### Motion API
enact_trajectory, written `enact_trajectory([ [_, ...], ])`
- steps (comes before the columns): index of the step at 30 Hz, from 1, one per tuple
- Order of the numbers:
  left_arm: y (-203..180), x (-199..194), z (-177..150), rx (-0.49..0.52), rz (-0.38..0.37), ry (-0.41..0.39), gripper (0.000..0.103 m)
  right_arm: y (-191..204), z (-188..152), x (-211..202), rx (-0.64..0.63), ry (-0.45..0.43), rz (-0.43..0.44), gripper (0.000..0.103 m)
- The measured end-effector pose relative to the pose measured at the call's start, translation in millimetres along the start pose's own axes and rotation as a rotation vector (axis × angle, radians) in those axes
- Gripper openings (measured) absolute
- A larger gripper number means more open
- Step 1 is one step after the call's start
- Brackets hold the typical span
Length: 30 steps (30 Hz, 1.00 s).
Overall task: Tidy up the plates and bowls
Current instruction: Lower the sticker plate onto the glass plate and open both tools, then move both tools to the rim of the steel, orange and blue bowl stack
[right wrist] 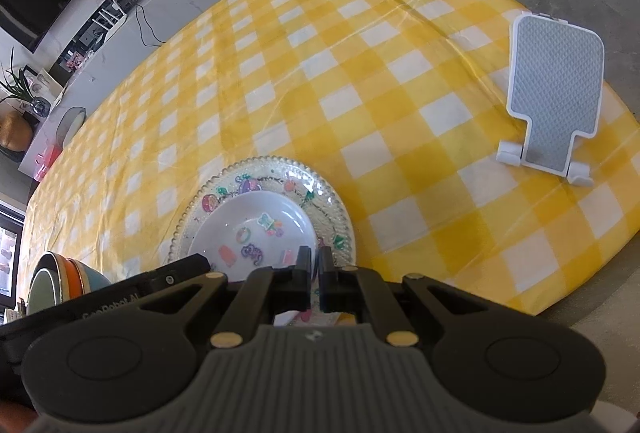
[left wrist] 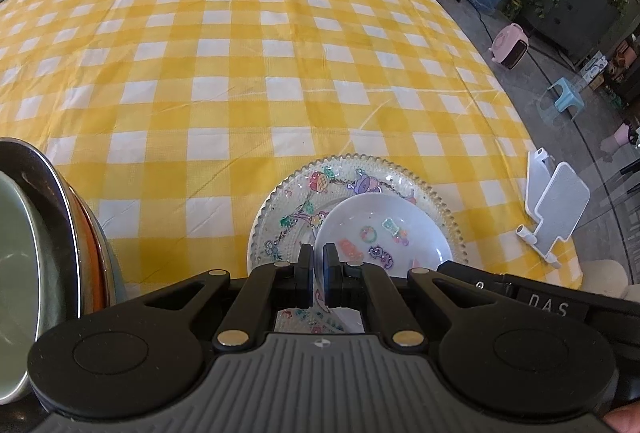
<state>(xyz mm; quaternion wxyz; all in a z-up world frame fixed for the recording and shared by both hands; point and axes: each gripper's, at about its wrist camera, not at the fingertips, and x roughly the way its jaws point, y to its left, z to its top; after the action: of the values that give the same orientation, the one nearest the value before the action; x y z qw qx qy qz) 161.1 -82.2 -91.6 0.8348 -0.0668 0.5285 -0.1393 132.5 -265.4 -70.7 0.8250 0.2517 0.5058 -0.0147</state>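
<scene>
Yellow-and-white checked surface [left wrist: 256, 81], mostly bare. Near its front edge sits one patterned glass plate [left wrist: 288, 201] with a beaded rim; one smaller white plate [left wrist: 384, 229] with cartoon stickers lies on top of it, off-centre toward the near side. Left hand-held gripper [left wrist: 318, 273] is clenched, and the white plate's near-left rim passes between its pads, so it appears pinched on that rim. Right hand-held gripper [right wrist: 315, 275] is likewise clenched, tips over the near-right edge of the two plates; it seems to pinch a rim there, though I cannot tell which plate's. Stack of bowls [right wrist: 60, 285] stands just left of the plates: green innermost, then orange and blue rims showing, a dark outer one in the left wrist view. Count at least three nested bowls, perhaps four; exact number unclear. One white-and-grey phone stand [right wrist: 554, 93] sits apart near the right edge, not part of the job. Judgement on progress: well along. Bowls are already nested in one pile and the plates already lie one on the other, smaller on larger. What looks left is centring or settling the white plate on the glass one, letting go, and possibly moving the pile beside the bowls. No other loose dishes visible anywhere.
</scene>
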Motion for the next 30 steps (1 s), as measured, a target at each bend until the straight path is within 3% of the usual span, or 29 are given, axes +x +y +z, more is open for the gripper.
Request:
enact_trajectory([
  [13,-2.1,2.2,0.0,0.015,0.03,0.008,0.006,-2.3,1.6,-0.2,0.013,-0.003,0.007,0.005],
  [23,-8.3,-16.9,1.5,0.046,0.033,-0.055,0.025,-3.9,-1.5,-13.3,0.028,-0.062,0.036,0.03],
  [30,-17.3,-50.1,-0.7,0.111,0.027,-0.162,0.035,-4.9,-2.7,-29.9,0.03,-0.14,0.076,0.045],
])
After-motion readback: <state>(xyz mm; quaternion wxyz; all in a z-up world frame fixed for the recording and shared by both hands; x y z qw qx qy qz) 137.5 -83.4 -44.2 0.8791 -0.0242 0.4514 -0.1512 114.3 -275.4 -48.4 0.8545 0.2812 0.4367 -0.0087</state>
